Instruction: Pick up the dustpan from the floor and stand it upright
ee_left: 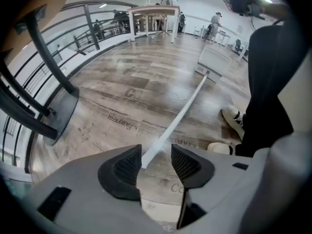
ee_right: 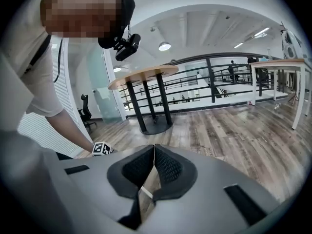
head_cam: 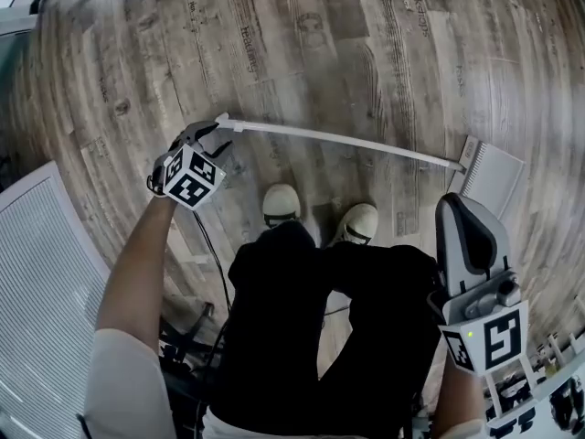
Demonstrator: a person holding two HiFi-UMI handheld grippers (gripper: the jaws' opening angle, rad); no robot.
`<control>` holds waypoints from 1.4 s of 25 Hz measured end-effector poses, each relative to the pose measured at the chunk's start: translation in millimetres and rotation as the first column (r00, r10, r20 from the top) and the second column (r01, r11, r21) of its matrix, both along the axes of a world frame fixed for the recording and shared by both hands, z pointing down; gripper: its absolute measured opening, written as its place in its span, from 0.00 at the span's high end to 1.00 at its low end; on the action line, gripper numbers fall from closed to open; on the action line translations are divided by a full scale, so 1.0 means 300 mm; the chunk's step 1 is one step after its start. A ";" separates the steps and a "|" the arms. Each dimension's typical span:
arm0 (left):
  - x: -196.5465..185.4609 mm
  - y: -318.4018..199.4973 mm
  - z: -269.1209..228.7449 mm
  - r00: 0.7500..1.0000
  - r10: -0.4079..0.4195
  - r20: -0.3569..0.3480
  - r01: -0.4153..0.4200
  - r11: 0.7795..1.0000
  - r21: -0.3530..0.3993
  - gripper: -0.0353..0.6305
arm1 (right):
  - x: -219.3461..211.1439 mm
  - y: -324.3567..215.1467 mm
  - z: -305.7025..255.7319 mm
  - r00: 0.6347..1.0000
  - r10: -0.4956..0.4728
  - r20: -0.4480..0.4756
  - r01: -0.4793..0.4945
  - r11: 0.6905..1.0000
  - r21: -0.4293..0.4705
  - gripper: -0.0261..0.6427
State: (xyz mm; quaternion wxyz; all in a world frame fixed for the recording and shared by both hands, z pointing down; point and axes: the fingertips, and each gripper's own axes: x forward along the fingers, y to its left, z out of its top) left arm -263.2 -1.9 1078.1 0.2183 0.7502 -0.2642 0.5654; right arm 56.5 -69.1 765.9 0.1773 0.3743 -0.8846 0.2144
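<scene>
The dustpan lies flat on the wooden floor, its pale pan (head_cam: pixel 494 176) to the right and its long white handle (head_cam: pixel 338 140) running left. My left gripper (head_cam: pixel 218 126) points steeply down at the handle's free end. In the left gripper view the handle (ee_left: pixel 180 113) leads away to the pan (ee_left: pixel 213 62), and its end sits between the open left gripper (ee_left: pixel 156 162) jaws, close to one pad (ee_left: pixel 129 165), with no pad pressing on it. My right gripper (head_cam: pixel 457 204) hangs near the pan, above the floor. The right gripper (ee_right: pixel 154 152) is shut with nothing in it.
The person's two shoes (head_cam: pixel 281 204) stand just behind the handle. A white slatted panel (head_cam: pixel 46 282) fills the lower left. A round table's black base (ee_left: pixel 61 108) sits left of the handle, with a railing (ee_left: pixel 92 28) behind it. A white table (ee_left: pixel 151 11) stands far off.
</scene>
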 end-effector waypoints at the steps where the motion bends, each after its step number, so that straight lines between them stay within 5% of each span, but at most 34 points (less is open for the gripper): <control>1: -0.011 -0.004 0.029 1.000 0.031 0.001 -0.031 0.999 -0.020 0.64 | -0.001 -0.006 0.014 1.000 -0.004 0.002 0.004 1.000 0.005 0.92; 4: -0.035 -0.005 0.120 0.989 0.147 0.015 -0.145 0.986 -0.083 0.62 | -0.003 -0.021 0.055 1.000 -0.018 0.004 0.018 1.000 0.015 0.92; 10: -0.085 -0.012 0.267 0.928 0.366 0.065 -0.352 0.922 -0.160 0.61 | -0.013 -0.054 0.115 0.999 -0.031 0.011 0.031 0.999 0.039 0.92; 20: -0.084 0.018 0.378 0.870 0.489 0.069 -0.471 0.863 -0.183 0.71 | -0.017 -0.079 0.140 1.000 -0.021 0.016 0.020 0.996 0.081 0.92; 26: -0.060 0.101 0.318 0.808 0.589 -0.027 -0.574 0.776 -0.260 0.76 | -0.016 -0.079 0.123 0.999 -0.003 0.033 0.001 0.997 0.074 0.92; 35: 0.025 0.119 -0.011 0.820 0.555 -0.138 -0.571 0.780 -0.255 0.77 | -0.023 -0.042 -0.059 0.997 0.014 0.076 -0.017 0.999 0.029 0.92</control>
